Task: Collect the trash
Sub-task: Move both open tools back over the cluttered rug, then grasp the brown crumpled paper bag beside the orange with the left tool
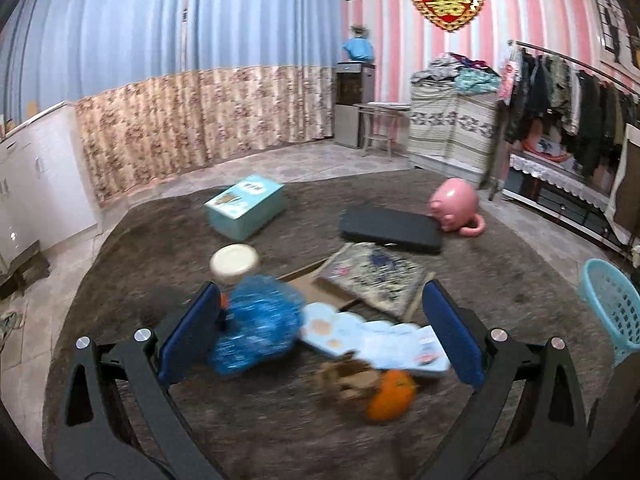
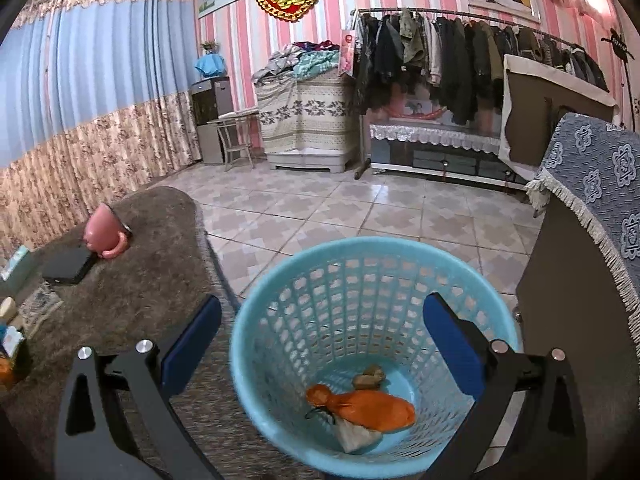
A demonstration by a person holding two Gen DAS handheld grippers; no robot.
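Your left tongs (image 1: pixel 320 332) are spread wide and hold nothing, hovering over a brown carpeted bench (image 1: pixel 500 280). Between the blue pads, the picture is blurred by motion. A crinkled blue plastic bag (image 1: pixel 256 324) lies at 9 o'clock from the midpoint, just beside the left pad. A pale blue printed card (image 1: pixel 380 344) lies across the middle. At 5 o'clock sit an orange bag (image 1: pixel 390 396) and, touching it, a brown scrap (image 1: pixel 348 380) whose kind you cannot tell. Farther off, at 12 o'clock, a patterned flat packet (image 1: pixel 376 276) rests on cardboard, with a round cream lid (image 1: pixel 235 261) at 11 o'clock. Beyond these lie a teal box (image 1: pixel 244 206), a black case (image 1: pixel 390 229) and a pink mug (image 1: pixel 456 206) lying on its side.

Your right tongs (image 2: pixel 322 336) are also wide open and empty, poised above a light blue plastic basket (image 2: pixel 280 280) standing on the tiled floor (image 2: pixel 320 208) just beside the bench. Inside the basket, at 6 o'clock, lie an orange bag (image 2: pixel 368 406), a small brown lump (image 2: pixel 370 377) and a whitish scrap (image 2: pixel 356 436).
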